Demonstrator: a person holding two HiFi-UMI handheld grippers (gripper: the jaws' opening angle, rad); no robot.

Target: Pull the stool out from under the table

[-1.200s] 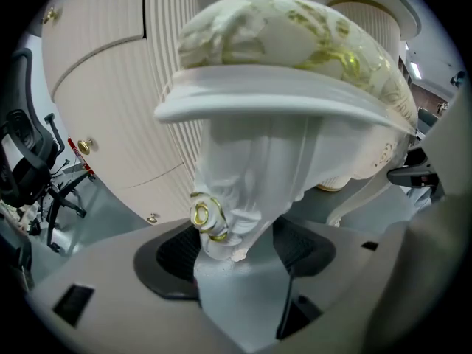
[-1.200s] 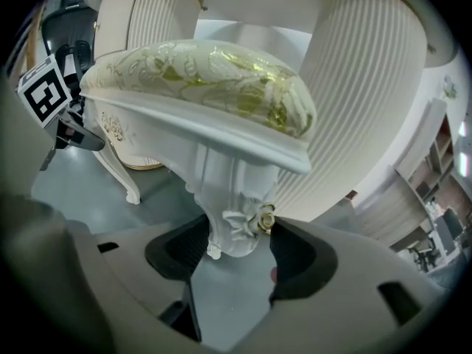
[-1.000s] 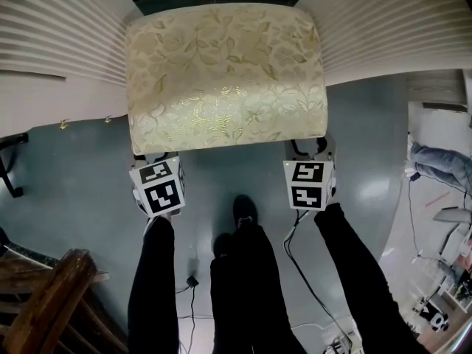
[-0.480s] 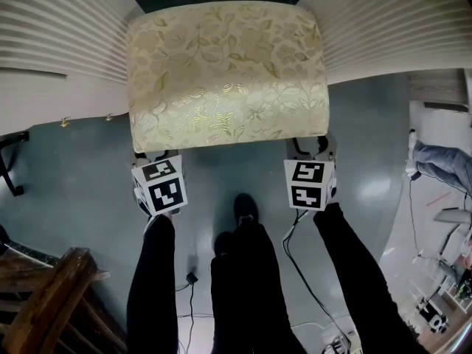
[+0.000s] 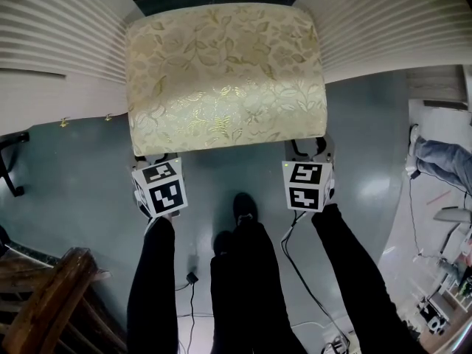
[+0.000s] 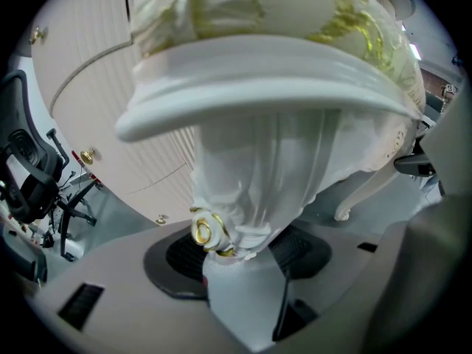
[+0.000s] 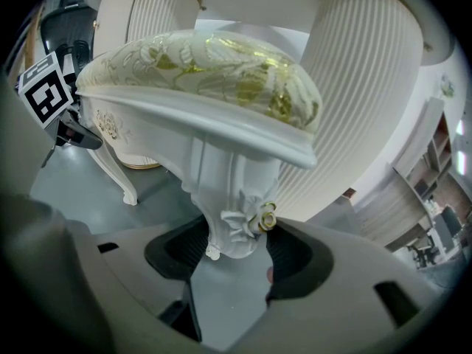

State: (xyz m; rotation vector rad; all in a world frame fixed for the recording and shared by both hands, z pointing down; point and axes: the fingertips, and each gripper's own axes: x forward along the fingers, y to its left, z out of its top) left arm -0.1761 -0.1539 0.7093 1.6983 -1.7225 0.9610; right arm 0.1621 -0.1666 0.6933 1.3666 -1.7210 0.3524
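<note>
The stool (image 5: 225,72) has a gold-leaf patterned cushion and white carved legs; its back part lies under the white table. My left gripper (image 5: 153,158) is at the stool's front left corner, its tips hidden under the cushion. In the left gripper view, the front left leg (image 6: 251,183) with a gold rosette fills the gap and the gripper (image 6: 236,253) is shut on it. My right gripper (image 5: 310,150) is at the front right corner. There the front right leg (image 7: 228,198) sits between both dark pads, with the gripper (image 7: 232,253) shut on it.
Fluted white table pedestals (image 5: 51,35) (image 5: 398,28) flank the stool. The person's legs and shoes (image 5: 243,212) stand just behind it. A wooden chair (image 5: 51,301) is at lower left. Cables (image 5: 302,271) trail on the grey floor, and another person's leg (image 5: 442,161) shows at right.
The left gripper's cube has shifted slightly right and the right one slightly left and up. The stool's seat has hardly moved.
</note>
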